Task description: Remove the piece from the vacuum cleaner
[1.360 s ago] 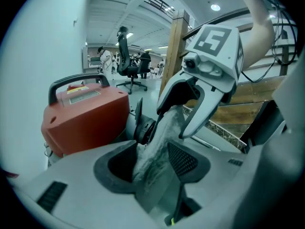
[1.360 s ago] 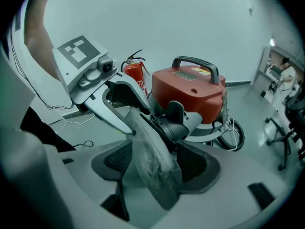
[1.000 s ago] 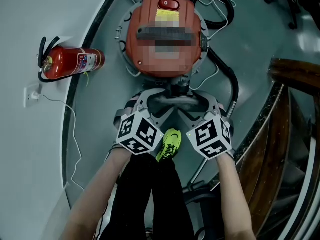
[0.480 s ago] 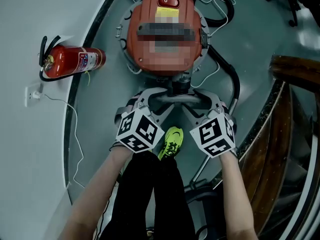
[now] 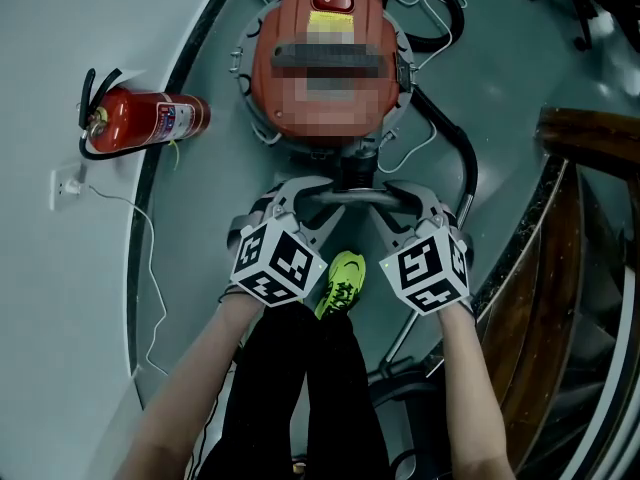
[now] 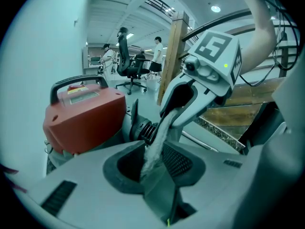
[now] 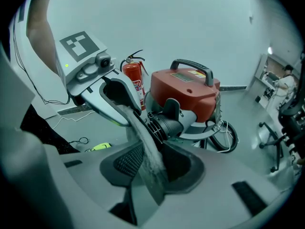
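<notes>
You stand over the red vacuum cleaner (image 5: 325, 68), which sits upright on the grey floor (image 5: 520, 78) with its carry handle on top. The piece to remove, the black ribbed hose end (image 5: 358, 168), is plugged into the side of the vacuum cleaner nearest your feet.

You hold both grippers low in front of it, facing each other, their tips meeting just below the hose end. Your left gripper (image 6: 151, 162) has its jaws partly apart and closing. A grey fuzzy-faced finger (image 6: 155, 142) of the other gripper slants down into the gap. The hose end lies just beyond the jaws, and I cannot tell whether they touch it.

Your right gripper (image 7: 151, 165) mirrors this: jaws partly apart and closing, the left gripper's grey finger (image 7: 145, 142) lying across the gap, the hose end close behind it.

A black hose (image 5: 462, 158) curves along the floor to the right of the vacuum cleaner. A red fire extinguisher (image 5: 140, 123) lies to its left. Your green shoe (image 5: 342, 286) shows between the two marker cubes.
</notes>
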{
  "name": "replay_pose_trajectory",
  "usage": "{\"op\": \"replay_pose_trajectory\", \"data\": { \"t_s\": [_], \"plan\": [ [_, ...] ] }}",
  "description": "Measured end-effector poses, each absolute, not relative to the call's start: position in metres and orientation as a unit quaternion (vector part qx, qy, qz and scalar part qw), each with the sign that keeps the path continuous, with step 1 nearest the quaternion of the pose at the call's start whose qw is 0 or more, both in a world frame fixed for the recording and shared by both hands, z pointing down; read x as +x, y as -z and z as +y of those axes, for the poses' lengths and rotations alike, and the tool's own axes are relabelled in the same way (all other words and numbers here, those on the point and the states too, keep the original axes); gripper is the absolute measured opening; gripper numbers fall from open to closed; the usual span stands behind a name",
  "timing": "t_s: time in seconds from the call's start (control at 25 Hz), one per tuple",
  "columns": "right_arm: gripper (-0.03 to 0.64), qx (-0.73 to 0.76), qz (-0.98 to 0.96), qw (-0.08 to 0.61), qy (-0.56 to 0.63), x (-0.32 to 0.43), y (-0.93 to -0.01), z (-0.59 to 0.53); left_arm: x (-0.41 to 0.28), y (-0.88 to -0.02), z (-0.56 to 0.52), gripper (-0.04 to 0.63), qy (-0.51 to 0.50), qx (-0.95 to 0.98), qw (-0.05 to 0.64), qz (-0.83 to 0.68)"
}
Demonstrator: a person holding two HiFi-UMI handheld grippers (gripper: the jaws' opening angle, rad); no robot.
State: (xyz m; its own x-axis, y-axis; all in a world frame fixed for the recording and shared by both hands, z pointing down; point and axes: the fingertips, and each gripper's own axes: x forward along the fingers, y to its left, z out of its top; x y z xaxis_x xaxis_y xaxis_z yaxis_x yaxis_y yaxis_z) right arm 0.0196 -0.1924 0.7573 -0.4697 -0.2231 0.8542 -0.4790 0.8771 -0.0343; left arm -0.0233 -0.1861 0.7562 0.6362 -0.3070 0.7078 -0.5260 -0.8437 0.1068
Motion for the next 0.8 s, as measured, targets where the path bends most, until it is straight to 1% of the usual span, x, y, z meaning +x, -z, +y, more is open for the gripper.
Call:
{"op": "replay_pose_trajectory", "data": {
  "t_s": [0.44,0.8],
  "plan": [
    [0.102,0.203,-0.849,0.471,-0.128,0.023,-0.752,-0.177,-0.022,-0.752,-0.176,0.106,-0.363,0.89,0.144,-0.236],
    [0.087,0.203,-0.848,0.474,-0.123,0.022,-0.75,-0.163,-0.023,-0.75,-0.161,0.095,-0.367,0.889,0.144,-0.233]
  ]
}}
